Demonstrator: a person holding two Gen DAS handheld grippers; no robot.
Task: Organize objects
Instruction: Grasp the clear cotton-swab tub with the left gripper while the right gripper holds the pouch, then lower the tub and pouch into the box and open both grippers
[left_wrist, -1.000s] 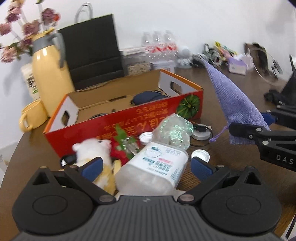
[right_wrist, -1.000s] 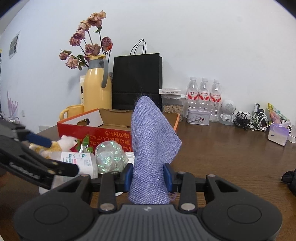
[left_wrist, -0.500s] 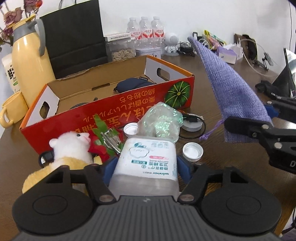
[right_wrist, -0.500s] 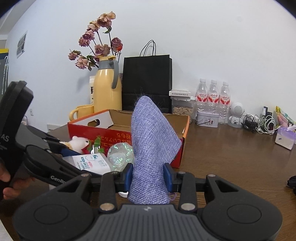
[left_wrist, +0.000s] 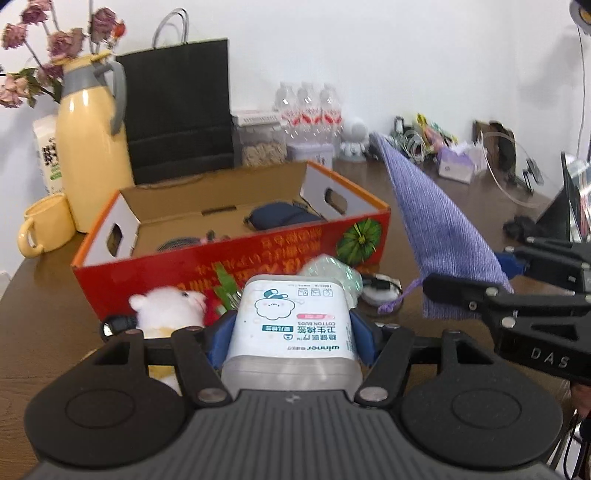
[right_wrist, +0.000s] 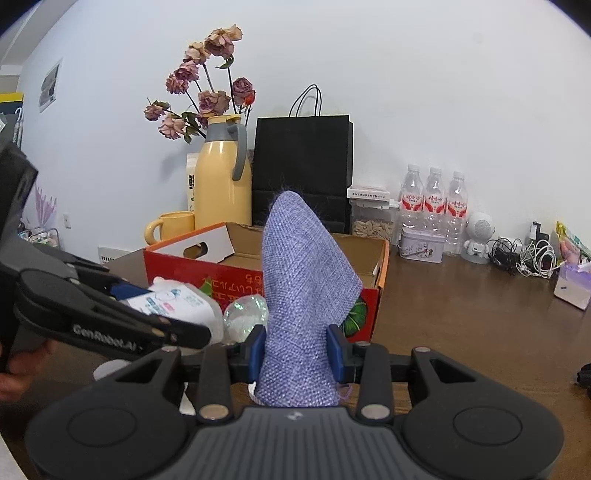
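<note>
Brown table (left_wrist: 55, 295), left claw (left_wrist: 291, 332) now clamped on cotton-bud box (left_wrist: 295, 325) — lifted, right claw (right_wrist: 295, 350) still pinching purple pouch (right_wrist: 303, 291).

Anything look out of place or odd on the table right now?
Yes: loose clutter sits outside the red box, against its front wall: a white plush toy, a crinkled plastic wad and a cable. The box print reads upside down. The cotton buds tub and purple pouch are held, not spilled.

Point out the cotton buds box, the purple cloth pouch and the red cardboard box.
cotton buds box (left_wrist: 295, 325), left wrist view, on its printed label.
purple cloth pouch (right_wrist: 303, 291), right wrist view, middle of the fabric.
red cardboard box (left_wrist: 280, 247), left wrist view, red front wall.
</note>
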